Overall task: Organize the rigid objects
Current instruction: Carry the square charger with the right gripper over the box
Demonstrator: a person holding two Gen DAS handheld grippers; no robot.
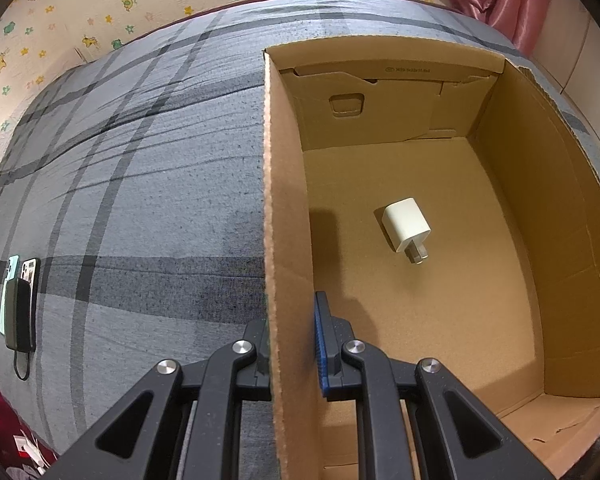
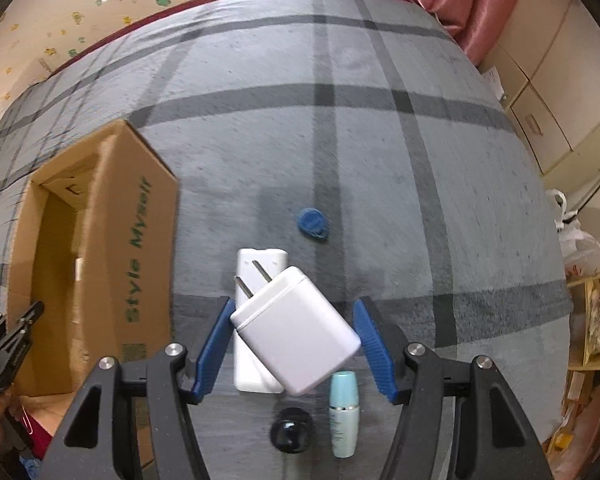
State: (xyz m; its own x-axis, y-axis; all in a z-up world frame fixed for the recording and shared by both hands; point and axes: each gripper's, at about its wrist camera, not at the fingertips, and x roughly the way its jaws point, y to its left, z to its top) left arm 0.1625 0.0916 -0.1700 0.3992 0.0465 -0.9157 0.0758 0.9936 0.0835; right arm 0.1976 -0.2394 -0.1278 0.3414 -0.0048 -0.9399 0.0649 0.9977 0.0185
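An open cardboard box (image 1: 560, 240) stands on a grey plaid bed cover, with a small white charger plug (image 1: 406, 226) lying on its floor. My left gripper (image 1: 292, 344) is shut on the box's left wall, one finger outside and the blue pad inside. In the right wrist view, my right gripper (image 2: 296, 340) is shut on a larger white charger (image 2: 296, 332) held diagonally, prongs pointing up-left, above the cover. The box (image 2: 140, 240) sits to its left, and the left gripper (image 2: 8, 344) shows at that box's near edge.
Under the held charger lies a flat white rectangular item (image 2: 256, 264). A blue round cap (image 2: 311, 221) lies farther out; a pale blue bottle (image 2: 343, 412) and a black round object (image 2: 291, 434) lie nearer. Phones with a dark power bank (image 1: 20, 300) lie far left.
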